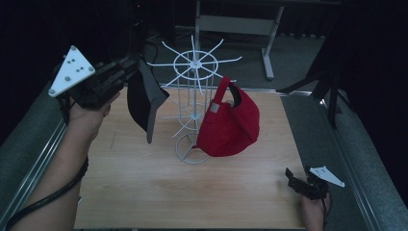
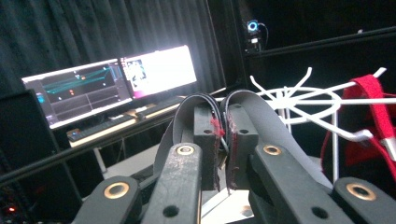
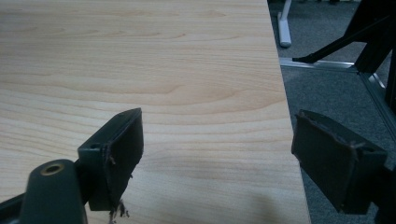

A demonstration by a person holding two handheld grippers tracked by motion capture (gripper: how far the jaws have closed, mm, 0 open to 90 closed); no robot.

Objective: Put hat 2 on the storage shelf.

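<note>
Two tools are in play. Nearest, by the worktop's [image 1: 159, 192] near right corner, the right tool [image 1: 299, 182] rests low with its jaws wide apart and nothing between them, well clear of the work. Farther back, above the left edge, the left tool [image 1: 129, 67] is clamped shut on the rim of a black cap [image 1: 144, 98], which hangs below it, brim pointing down towards the worktop. The white wire rack [image 1: 194, 65] stands just to that cap's right, its free prongs level with the tool; a red cap [image 1: 228, 120] already hangs on the rack's right side. The left hand is plainly the nearer one, and the coming move probably carries the cap rightwards onto a free prong.
</note>
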